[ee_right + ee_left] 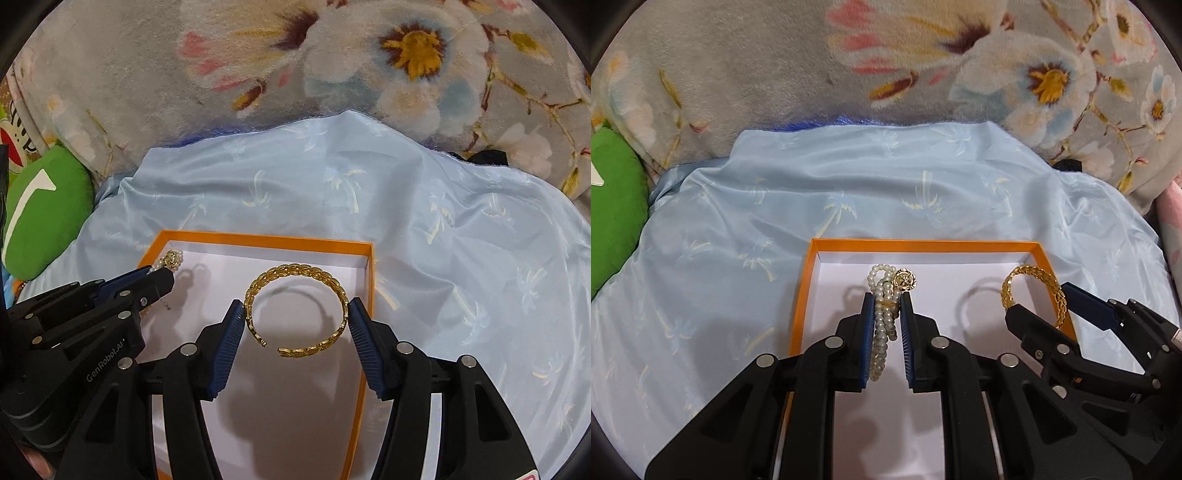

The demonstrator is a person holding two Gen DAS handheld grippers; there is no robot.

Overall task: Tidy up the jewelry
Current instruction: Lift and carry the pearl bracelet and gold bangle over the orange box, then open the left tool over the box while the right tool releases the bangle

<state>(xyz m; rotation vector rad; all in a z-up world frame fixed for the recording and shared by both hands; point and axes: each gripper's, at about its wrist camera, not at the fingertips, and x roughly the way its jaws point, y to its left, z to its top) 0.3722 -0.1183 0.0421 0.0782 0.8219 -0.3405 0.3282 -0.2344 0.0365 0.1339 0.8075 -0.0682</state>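
Observation:
An orange box [923, 245] with a white inside lies on light blue cloth; it also shows in the right wrist view [266, 236]. My left gripper [885, 303] is shut on a pearl bracelet [882, 332] with a gold round charm [905, 279], held above the box's left part. My right gripper [296, 308] is shut on a gold woven bangle [295, 273], its open ends toward me, above the box's right part. The bangle [1012, 288] and right gripper [1039, 301] show in the left wrist view, the left gripper [157, 275] and the bracelet's charm [171, 258] in the right wrist view.
The light blue cloth [886, 184] with a palm print covers the surface. A grey floral blanket [775, 74] rises behind it. A green cushion [613, 214] lies at the left edge.

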